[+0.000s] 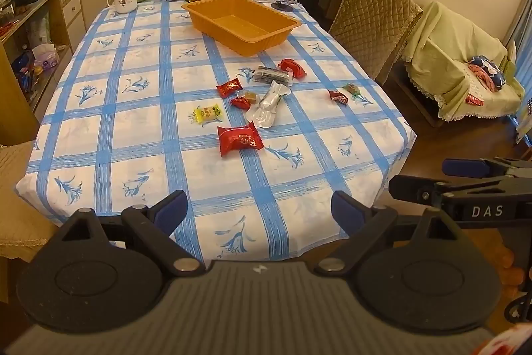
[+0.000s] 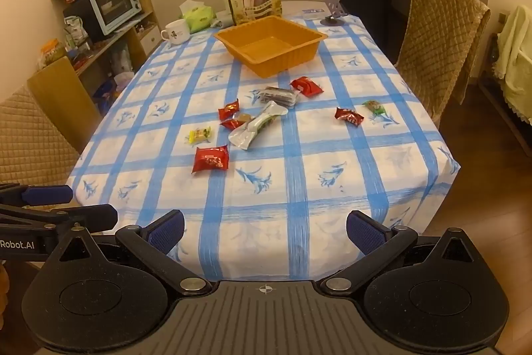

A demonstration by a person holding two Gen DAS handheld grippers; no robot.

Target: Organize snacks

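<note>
Left wrist view: both grippers, left gripper [image 1: 259,212] and right gripper [image 2: 265,233], are hovering wide-jawed at the table's near edge, approaching scattered wrapped snacks [image 1: 239,140] destined for the orange plastic tray [image 1: 199,9].

**Surfaces ahead of the jaws**

Under both pairs of spread jaws lies a matt woven tablecloth [image 2: 299,188]. Farther ahead, the snack wrappers are shiny film: a glossy red packet [image 2: 211,159], a crinkled silver foil pouch [image 2: 257,125]. Beyond them, the orange tray [image 2: 270,46] is smooth ribbed plastic. The right gripper [image 2: 265,230] has textured blue pads [image 2: 364,233] on matt black plastic.
</note>
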